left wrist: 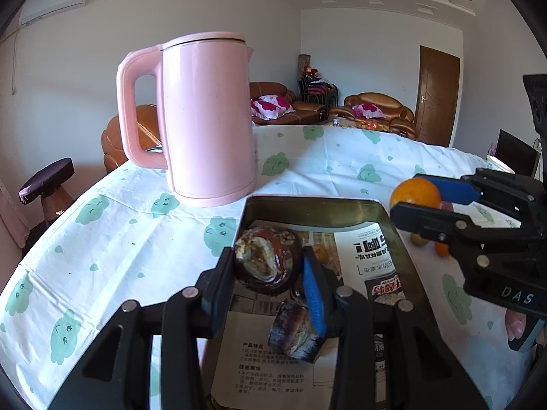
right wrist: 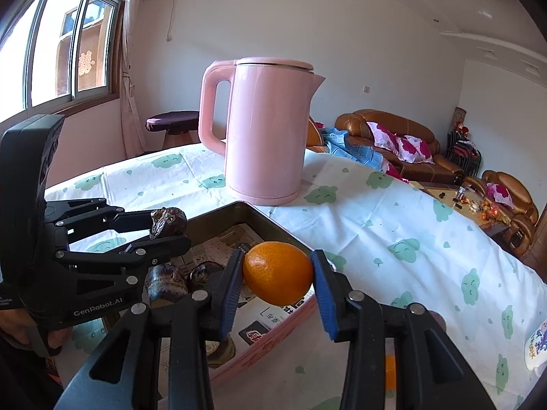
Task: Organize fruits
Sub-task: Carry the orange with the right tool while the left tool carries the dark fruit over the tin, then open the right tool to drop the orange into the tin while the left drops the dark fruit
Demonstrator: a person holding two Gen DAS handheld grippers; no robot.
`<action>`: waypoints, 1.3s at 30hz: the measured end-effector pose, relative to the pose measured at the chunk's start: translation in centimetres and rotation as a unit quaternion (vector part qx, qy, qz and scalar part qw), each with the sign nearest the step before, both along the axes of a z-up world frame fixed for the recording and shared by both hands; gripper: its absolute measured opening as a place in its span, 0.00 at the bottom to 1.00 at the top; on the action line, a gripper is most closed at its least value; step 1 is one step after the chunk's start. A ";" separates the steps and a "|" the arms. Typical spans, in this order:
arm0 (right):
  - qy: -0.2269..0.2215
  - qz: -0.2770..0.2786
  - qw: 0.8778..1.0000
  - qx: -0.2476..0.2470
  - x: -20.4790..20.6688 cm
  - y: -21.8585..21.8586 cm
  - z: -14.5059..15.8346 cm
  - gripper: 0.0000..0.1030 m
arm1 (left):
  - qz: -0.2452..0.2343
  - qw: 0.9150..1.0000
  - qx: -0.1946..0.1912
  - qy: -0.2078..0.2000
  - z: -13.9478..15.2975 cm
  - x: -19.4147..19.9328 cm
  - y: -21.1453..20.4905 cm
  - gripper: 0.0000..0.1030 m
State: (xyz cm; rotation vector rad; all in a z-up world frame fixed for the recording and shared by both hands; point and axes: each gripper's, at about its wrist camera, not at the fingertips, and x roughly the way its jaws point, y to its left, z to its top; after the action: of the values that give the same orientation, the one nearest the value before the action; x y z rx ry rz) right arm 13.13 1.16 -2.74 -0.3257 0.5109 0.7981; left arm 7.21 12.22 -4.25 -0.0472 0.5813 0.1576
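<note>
My left gripper (left wrist: 270, 266) is shut on a dark brown, wrinkled fruit (left wrist: 265, 259), held above the metal tin (left wrist: 307, 205). The same fruit (right wrist: 167, 225) shows in the left gripper (right wrist: 164, 229) in the right wrist view. My right gripper (right wrist: 278, 273) is shut on an orange (right wrist: 278, 273), held over the tin's far rim (right wrist: 273, 222). From the left wrist view the orange (left wrist: 415, 193) hangs at the tin's right edge in the right gripper (left wrist: 420, 194). More dark fruits (right wrist: 167, 283) lie in the tin on printed paper; one (left wrist: 295, 331) shows below the left fingers.
A pink kettle (left wrist: 208, 116) stands just behind the tin on the tablecloth with green prints (left wrist: 119, 225). Two small oranges (left wrist: 441, 249) lie on the cloth right of the tin, under the right gripper. Another orange (right wrist: 389, 372) lies on the cloth below the right gripper.
</note>
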 end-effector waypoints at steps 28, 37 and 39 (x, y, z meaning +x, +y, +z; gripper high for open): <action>0.045 0.006 0.999 -0.021 0.6 1.9 -3.1 0.41 | -0.009 0.999 -0.008 0.035 -1.0 1.4 0.5 0.39; 0.040 -0.003 0.999 -0.012 0.5 1.5 -2.9 0.57 | -0.005 1.000 -0.011 0.029 -0.8 1.0 0.5 0.45; 0.037 -0.012 0.999 -0.007 0.4 0.9 -2.6 0.57 | -0.006 0.999 -0.020 0.027 -0.6 0.8 0.5 0.50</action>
State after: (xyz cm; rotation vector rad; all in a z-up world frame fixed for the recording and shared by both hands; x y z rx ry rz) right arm 13.58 2.02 -5.30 -0.3036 0.5902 0.7852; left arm 8.04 12.74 -4.90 -0.0777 0.6386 0.1368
